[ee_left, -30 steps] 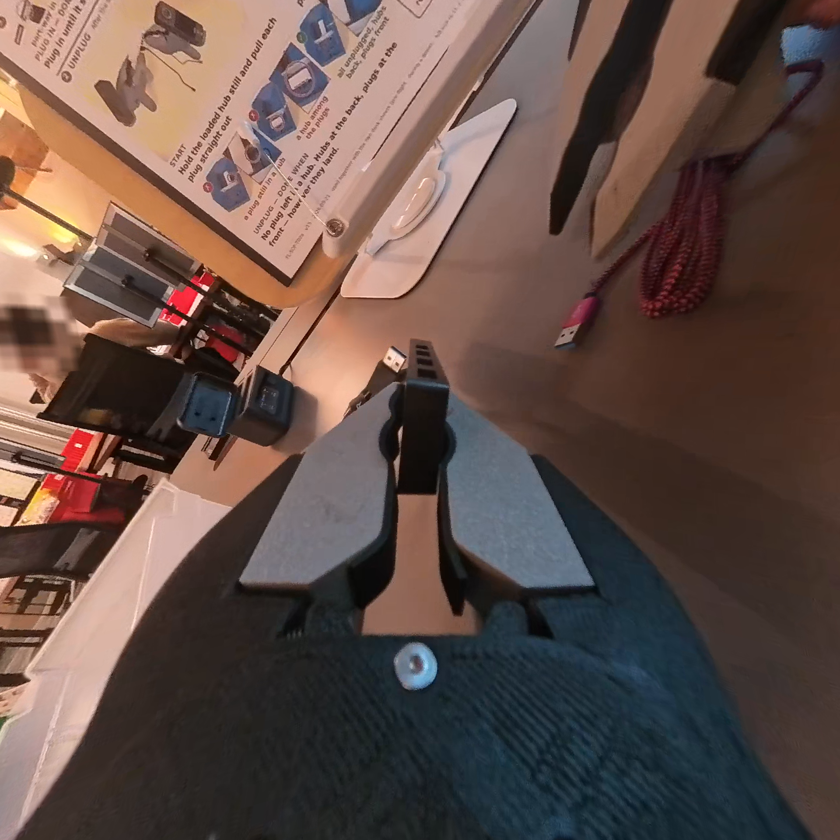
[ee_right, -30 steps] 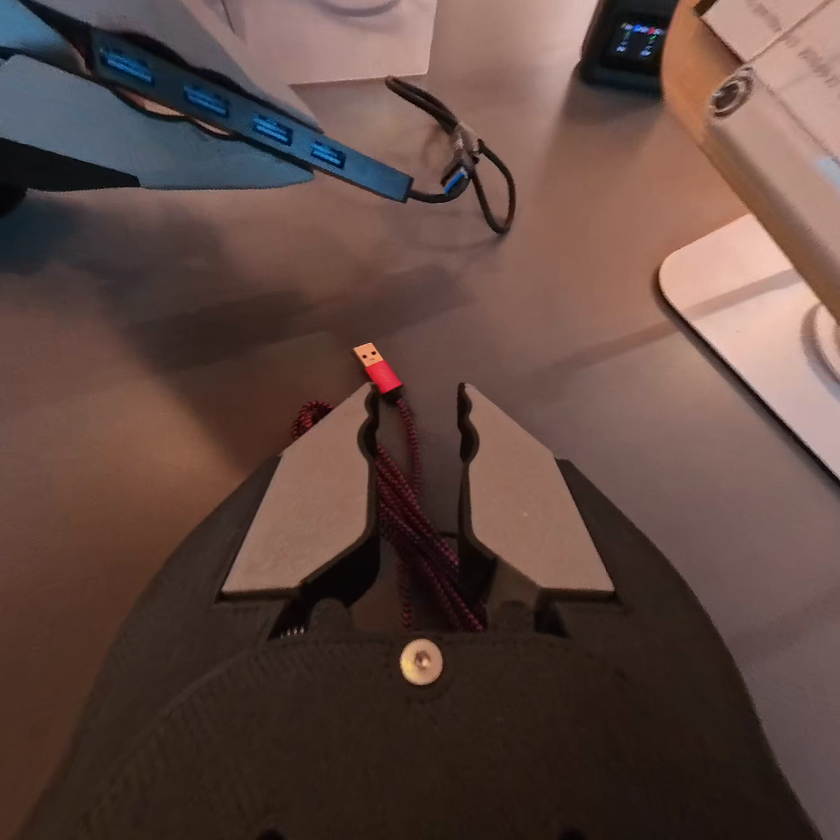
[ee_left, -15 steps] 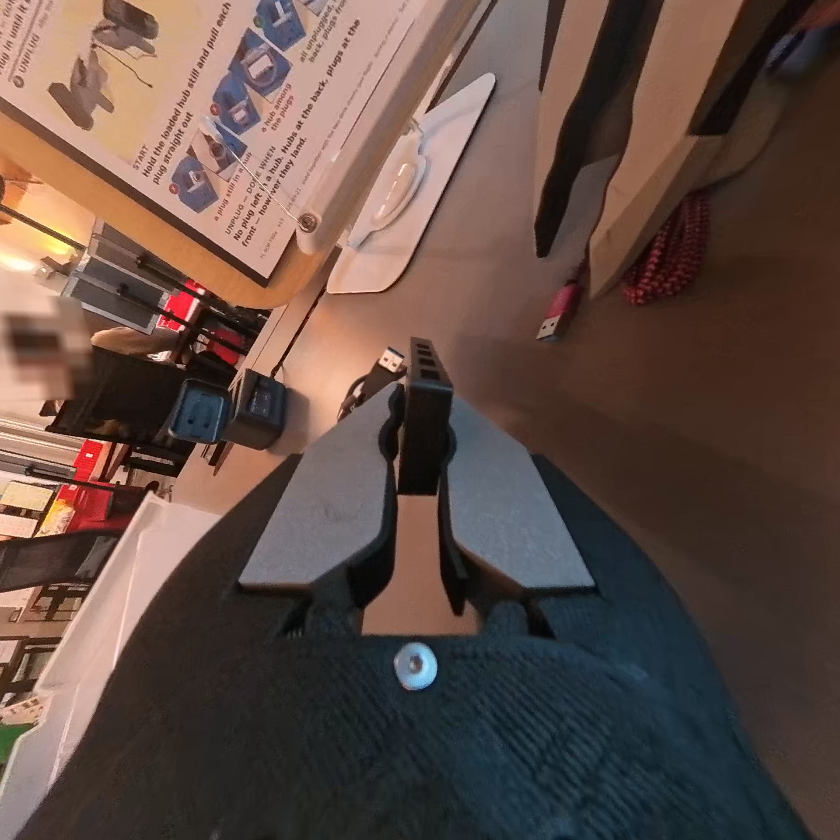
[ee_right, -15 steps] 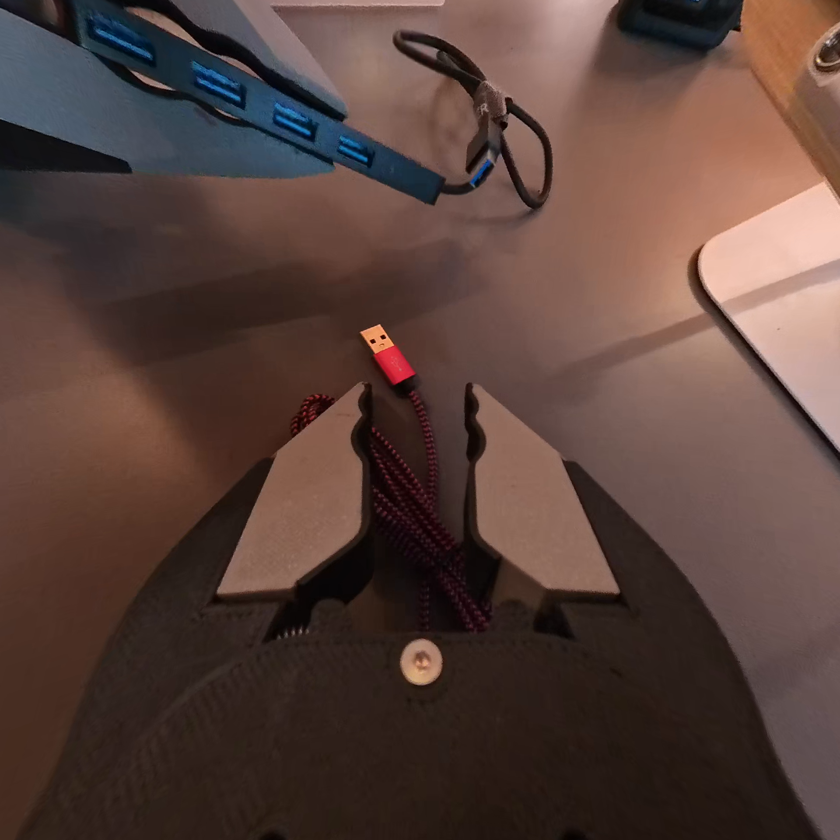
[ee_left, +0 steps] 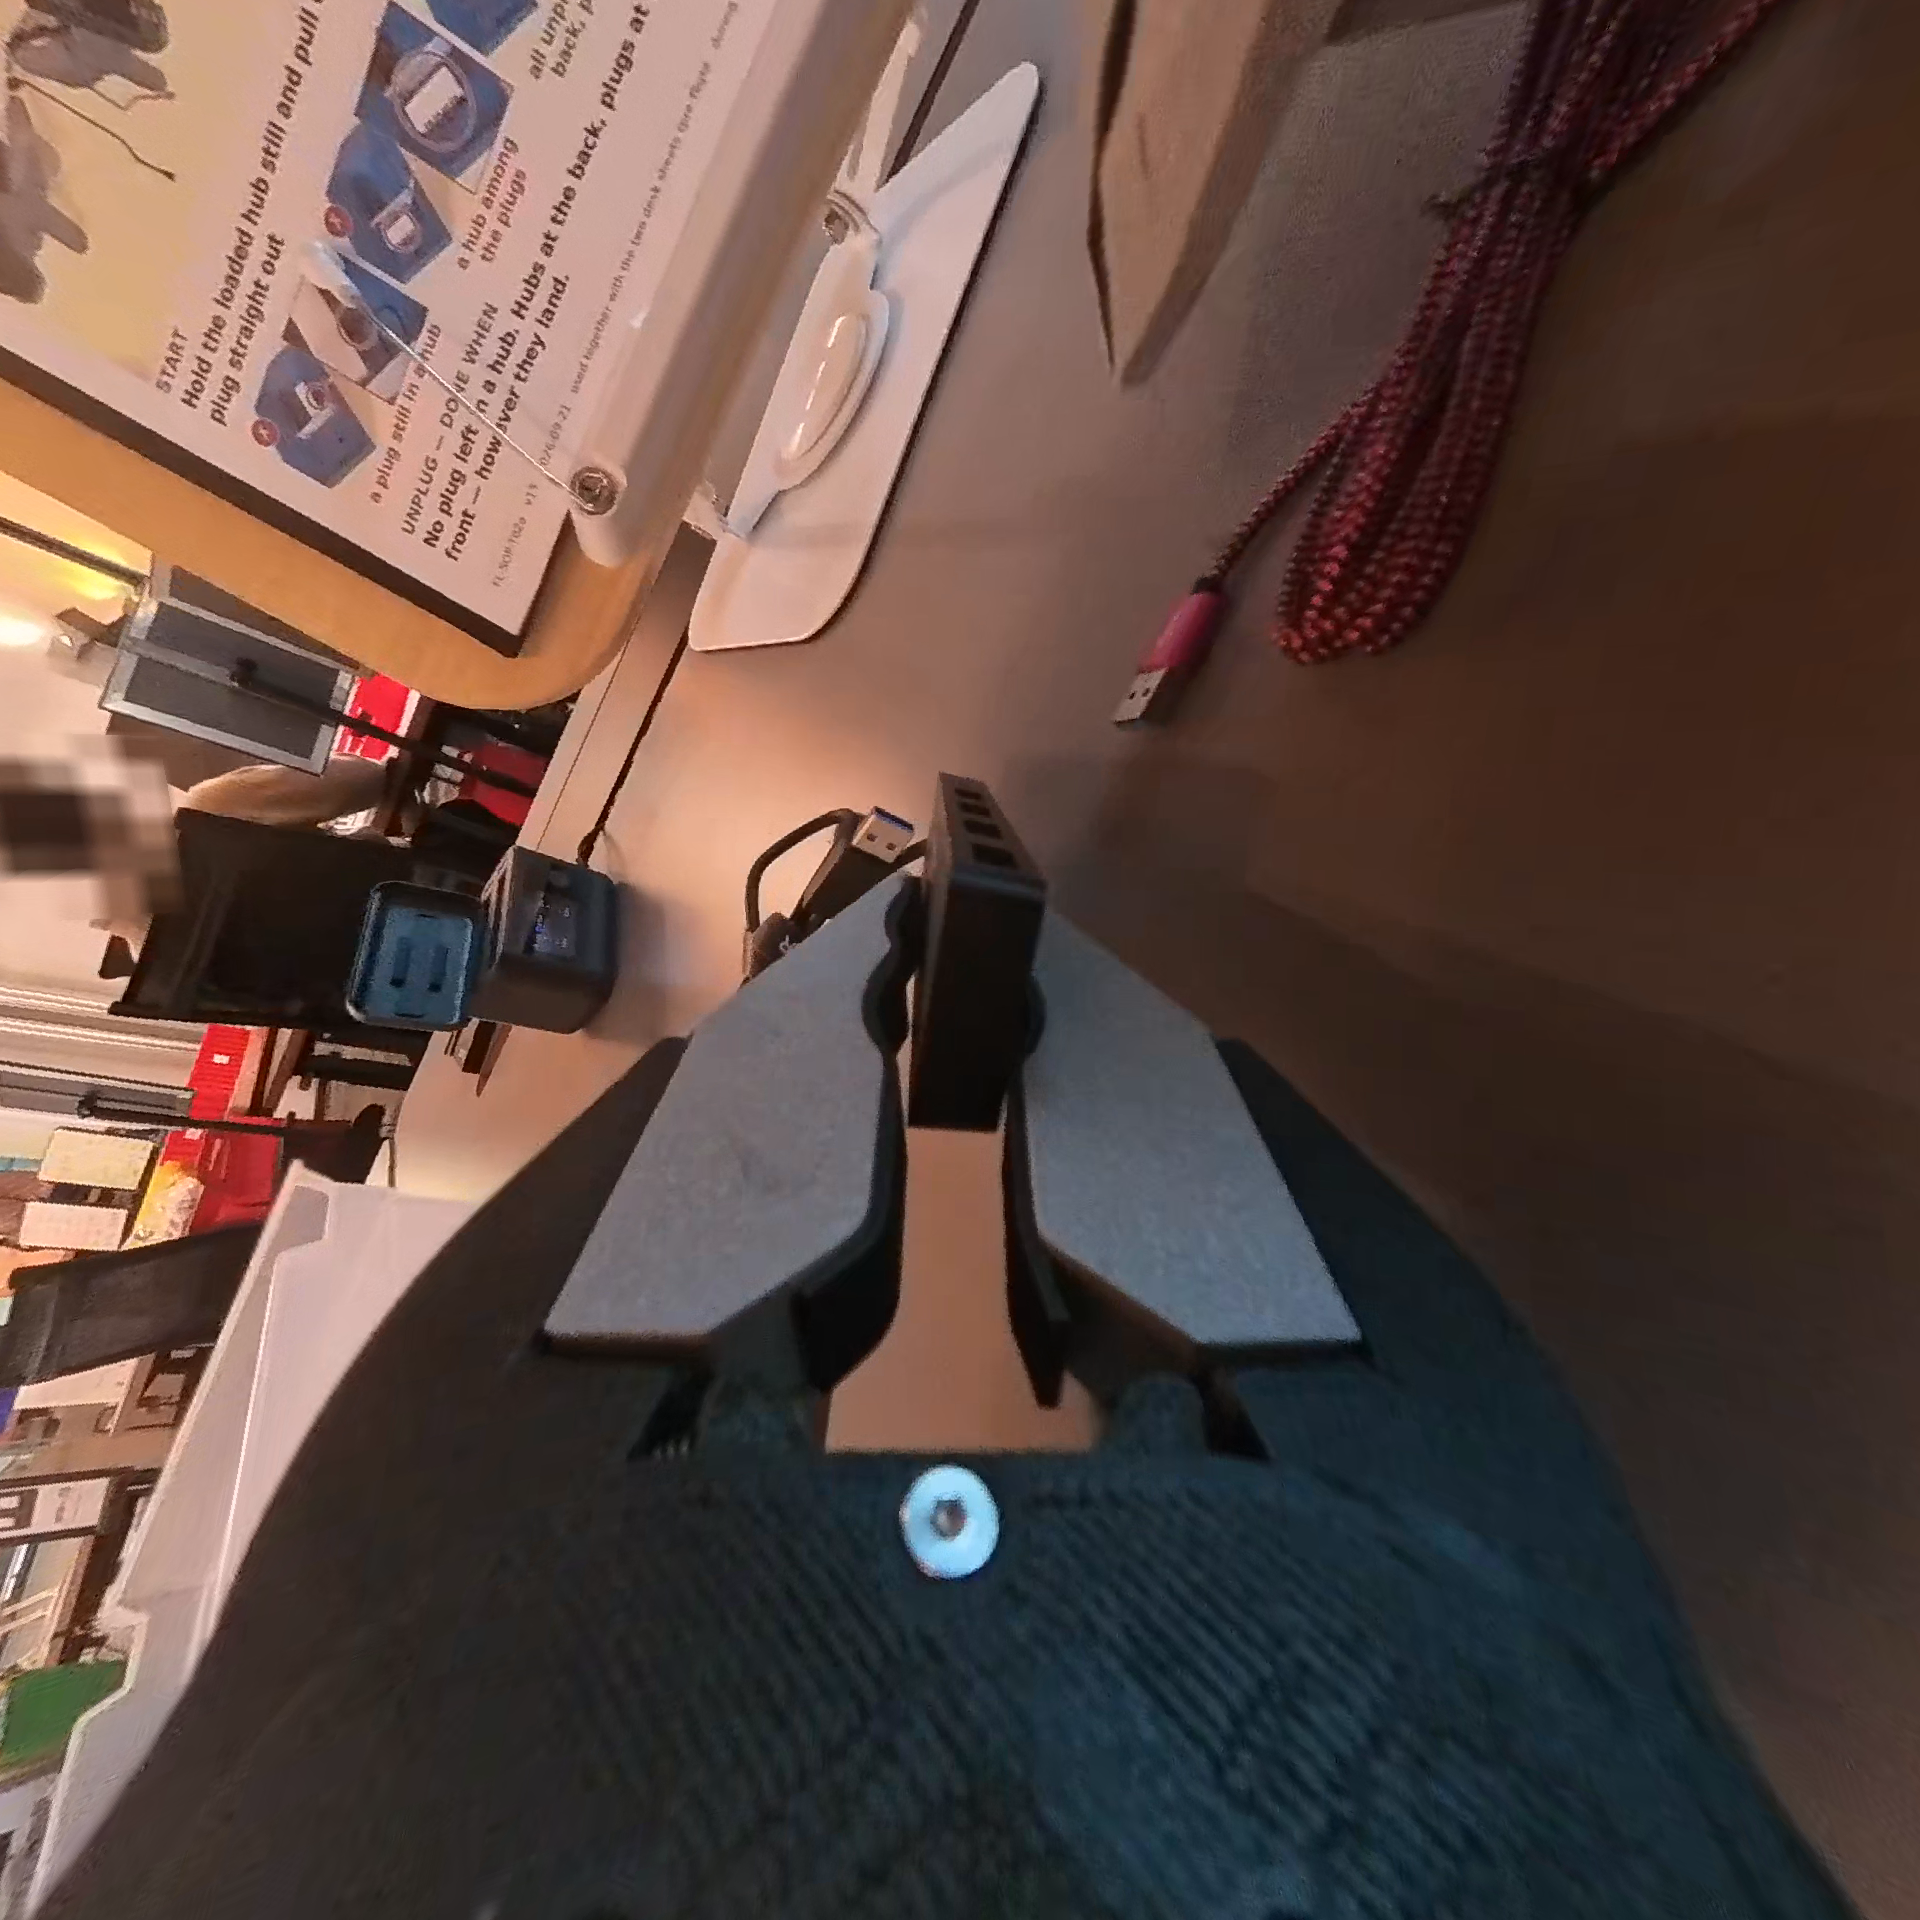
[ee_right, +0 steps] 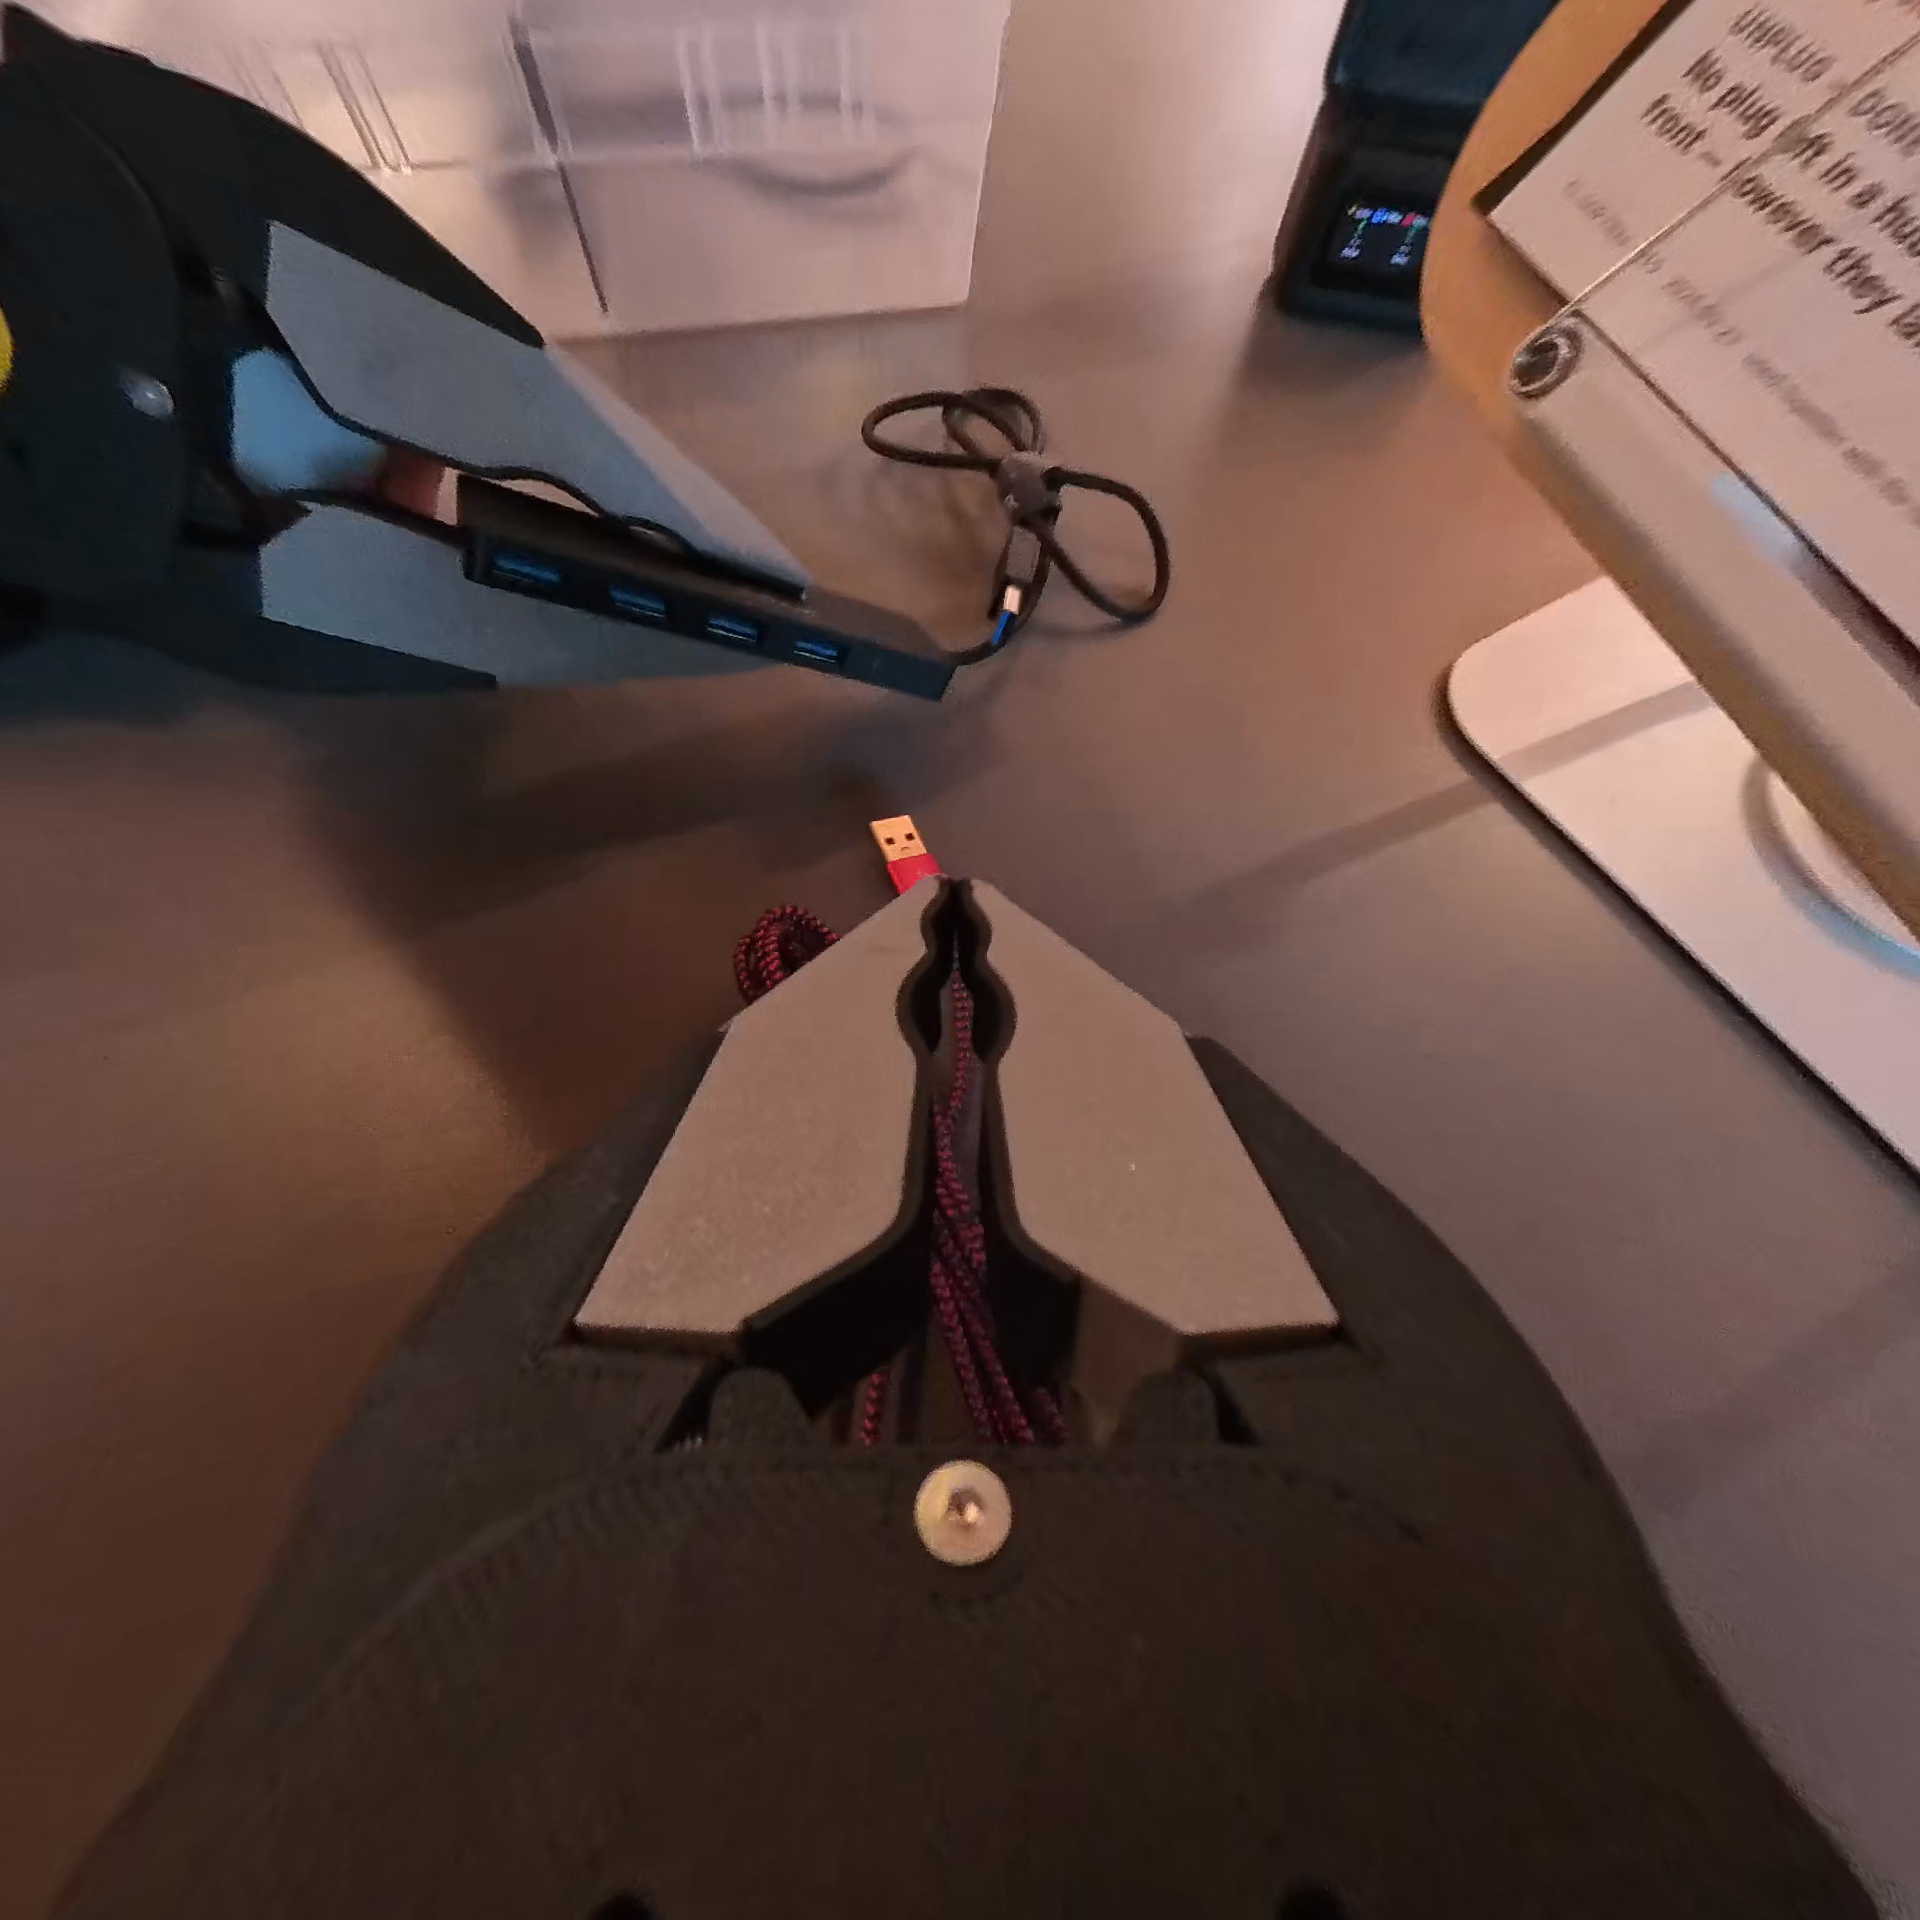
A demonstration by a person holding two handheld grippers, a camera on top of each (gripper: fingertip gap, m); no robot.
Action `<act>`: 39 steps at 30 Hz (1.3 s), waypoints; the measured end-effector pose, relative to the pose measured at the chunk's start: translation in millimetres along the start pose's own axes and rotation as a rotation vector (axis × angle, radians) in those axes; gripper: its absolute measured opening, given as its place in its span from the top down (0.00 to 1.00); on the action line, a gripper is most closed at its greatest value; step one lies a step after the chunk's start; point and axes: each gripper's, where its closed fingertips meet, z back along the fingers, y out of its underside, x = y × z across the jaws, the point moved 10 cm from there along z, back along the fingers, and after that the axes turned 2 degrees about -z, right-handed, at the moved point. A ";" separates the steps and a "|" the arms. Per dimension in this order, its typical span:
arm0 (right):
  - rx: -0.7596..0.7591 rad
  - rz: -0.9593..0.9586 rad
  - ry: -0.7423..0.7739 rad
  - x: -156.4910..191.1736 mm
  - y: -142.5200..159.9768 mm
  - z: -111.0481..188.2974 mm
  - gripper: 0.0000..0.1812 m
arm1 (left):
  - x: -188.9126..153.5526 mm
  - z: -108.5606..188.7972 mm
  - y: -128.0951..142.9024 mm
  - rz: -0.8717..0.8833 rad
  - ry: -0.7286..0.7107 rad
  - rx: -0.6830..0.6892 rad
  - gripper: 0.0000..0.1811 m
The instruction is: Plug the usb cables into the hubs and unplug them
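Right wrist view: right gripper (ee_right: pixel 951 894) fingers closed on red plug (ee_right: pixel 906 854), just behind its stiff shell; braided cable (ee_right: pixel 961 1195) limp; left gripper (ee_left: pixel 961 935) clamps rigid hub (ee_left: pixel 977 935).

A grey-brown desk (ee_right: pixel 312 987) lies under warm light. Ahead and right stands a white stand base (ee_right: pixel 1621 790) bearing a wooden board (ee_left: pixel 343 582). Further off, dark shelving (ee_left: pixel 239 935) and red boxes (ee_left: pixel 223 1060).

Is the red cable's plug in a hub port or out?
Out. The red plug sticks out bare beyond the shut right gripper, apart from the black hub, whose four blue ports show empty.
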 end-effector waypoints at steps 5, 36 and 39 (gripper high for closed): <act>0.005 0.049 -0.081 10.4 6.0 -4.5 0.88 | -0.8 -0.1 -0.7 -0.022 -0.013 0.002 0.94; 0.421 0.518 -0.183 40.9 27.2 23.0 0.92 | 4.9 2.9 1.1 -0.014 -0.045 0.006 0.94; 0.291 0.339 -0.447 46.5 12.4 37.1 0.92 | 5.8 3.6 1.3 0.000 -0.041 0.002 0.94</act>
